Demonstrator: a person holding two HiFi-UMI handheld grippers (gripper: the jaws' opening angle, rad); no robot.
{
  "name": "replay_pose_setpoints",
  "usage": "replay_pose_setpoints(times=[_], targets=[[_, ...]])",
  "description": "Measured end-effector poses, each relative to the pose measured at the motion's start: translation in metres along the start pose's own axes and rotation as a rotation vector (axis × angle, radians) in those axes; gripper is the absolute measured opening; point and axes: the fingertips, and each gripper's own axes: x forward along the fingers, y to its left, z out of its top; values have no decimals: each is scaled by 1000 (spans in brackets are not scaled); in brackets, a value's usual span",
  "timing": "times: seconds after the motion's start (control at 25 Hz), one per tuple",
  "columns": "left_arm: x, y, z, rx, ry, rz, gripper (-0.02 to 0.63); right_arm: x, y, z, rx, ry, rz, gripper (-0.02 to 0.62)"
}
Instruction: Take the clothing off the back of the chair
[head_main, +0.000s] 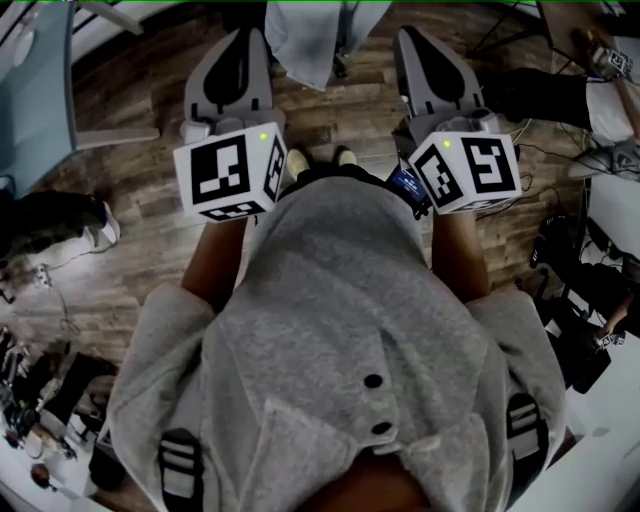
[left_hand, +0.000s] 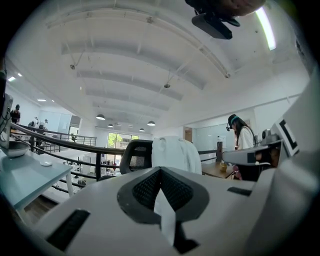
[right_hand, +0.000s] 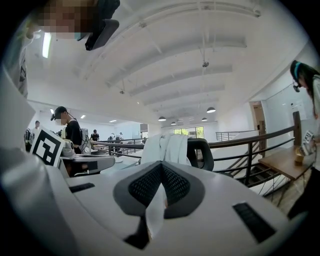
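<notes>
- Two grippers are held out in front of the person in the head view. The left gripper (head_main: 250, 40) is at upper left of centre and the right gripper (head_main: 412, 38) at upper right of centre.
- Both pairs of jaws are pressed together and pinch nothing. Each gripper view looks over its own closed tips to the chair beyond.
- One white garment (head_main: 310, 40) hangs at the top centre of the head view, between the two grippers. In the gripper views it sits past the tips, apart from both.
- One black chair (left_hand: 134, 156) carries that garment, draped over its backrest, mid-frame in the left gripper view. It is mid-frame in the right gripper view too.
- Two marker cubes show, one per gripper: the left cube (head_main: 230, 172) and the right cube (head_main: 468, 170).
- One wooden floor (head_main: 130, 200) lies under it all.
</notes>
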Motion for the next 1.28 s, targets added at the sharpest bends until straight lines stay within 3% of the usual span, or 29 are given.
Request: replay_pose_setpoints(times=[0.64,0.8,1.04,1.2,1.28], targets=[[3,-52,15,28,1,10,12,-35,-33,10,27,-36,66,9],[13,-59,24,28,-13,14,40,-32,-45,10,50,-42,91,9],[46,-68,26,42,25,38,185,-19,-73,10,79,-59,127,9],[55,-72,30,57,44,63,386,-19,-80,16,91,-69,150,9],[62,-71,34,79,42,94,455,-17,-86,19,93,-72,157,9]])
